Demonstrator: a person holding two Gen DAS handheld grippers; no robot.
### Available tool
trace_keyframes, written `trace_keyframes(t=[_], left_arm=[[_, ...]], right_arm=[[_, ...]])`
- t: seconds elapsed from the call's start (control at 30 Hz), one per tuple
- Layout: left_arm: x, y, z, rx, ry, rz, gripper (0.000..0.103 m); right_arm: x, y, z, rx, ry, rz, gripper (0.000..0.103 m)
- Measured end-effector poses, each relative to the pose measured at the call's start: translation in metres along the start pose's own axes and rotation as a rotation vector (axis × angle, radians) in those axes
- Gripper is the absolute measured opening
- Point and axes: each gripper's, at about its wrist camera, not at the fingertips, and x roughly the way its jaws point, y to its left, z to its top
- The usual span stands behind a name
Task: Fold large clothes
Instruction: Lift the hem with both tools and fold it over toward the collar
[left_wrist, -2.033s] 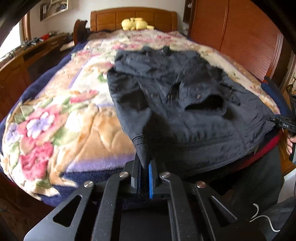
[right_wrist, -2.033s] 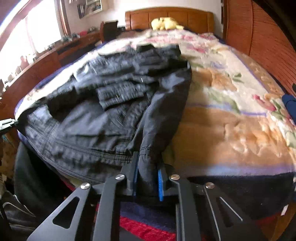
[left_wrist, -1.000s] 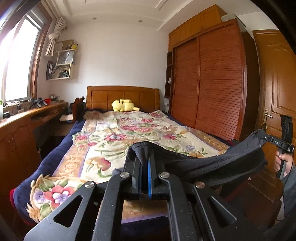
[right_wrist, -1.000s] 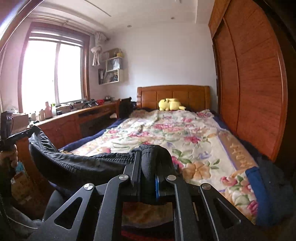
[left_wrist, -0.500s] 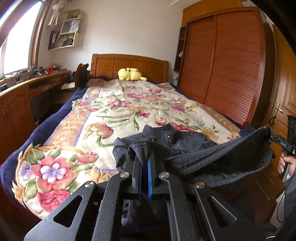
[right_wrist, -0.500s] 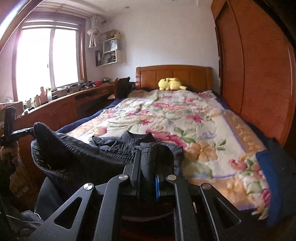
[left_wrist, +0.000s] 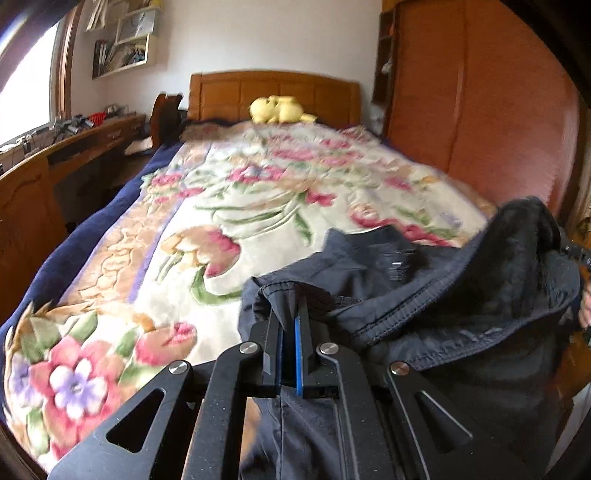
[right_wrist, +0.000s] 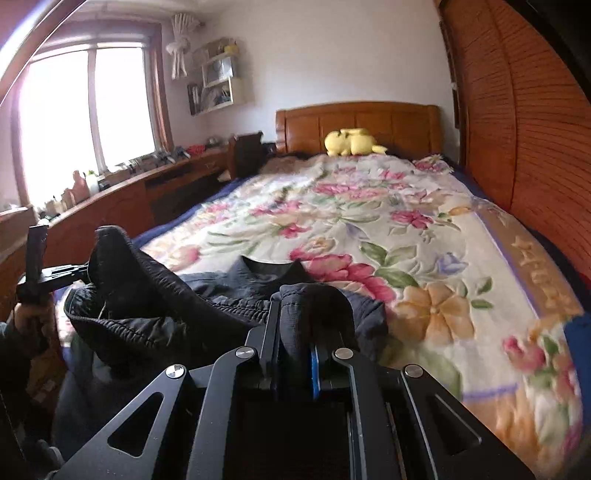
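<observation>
A large dark navy jacket (left_wrist: 424, 295) lies partly on the near end of the bed, its collar pointing toward the headboard. My left gripper (left_wrist: 290, 314) is shut on one corner of its hem. My right gripper (right_wrist: 295, 325) is shut on the other corner, with cloth bunched over the fingers. The hem hangs slack between the two grippers above the foot of the bed. In the right wrist view the jacket (right_wrist: 207, 306) spreads to the left, where the left gripper (right_wrist: 79, 271) shows. The right gripper shows at the left wrist view's right edge, mostly hidden by cloth.
The bed has a floral blanket (left_wrist: 258, 192) and a wooden headboard (right_wrist: 358, 125) with a yellow plush toy (right_wrist: 351, 142). A wooden wardrobe (left_wrist: 480, 110) runs along the right side. A long wooden desk (right_wrist: 122, 199) with clutter stands on the left under the window.
Both grippers lifted the jacket's hem up off the bed, then came down and forward. The jacket's collar end now rests on the blanket with the hem still held.
</observation>
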Motion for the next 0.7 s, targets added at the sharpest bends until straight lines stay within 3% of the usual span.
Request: trace_keyframes(t=[0.17, 0.27, 0.5, 0.7], left_arm=[[0.036, 0.023, 0.019, -0.073, 0.017, -0.007, 0.005], [0.046, 0.019, 0.036, -0.024, 0.003, 0.041, 0.005], [0.076, 0.017, 0.083, 0.023, 0.006, 0.085, 0.005], [0.112, 0.013, 0.096, 0.049, 0.051, 0.094, 0.005]], right_arm=[[0.079, -0.028, 0.025, 0.029, 0.108, -0.008, 0.012], [0.114, -0.027, 0.041, -0.008, 0.14, -0.061, 0.012], [0.157, -0.026, 0.072, 0.027, 0.127, -0.105, 0.012], [0.187, -0.026, 0.071, 0.05, 0.164, -0.152, 0.013]])
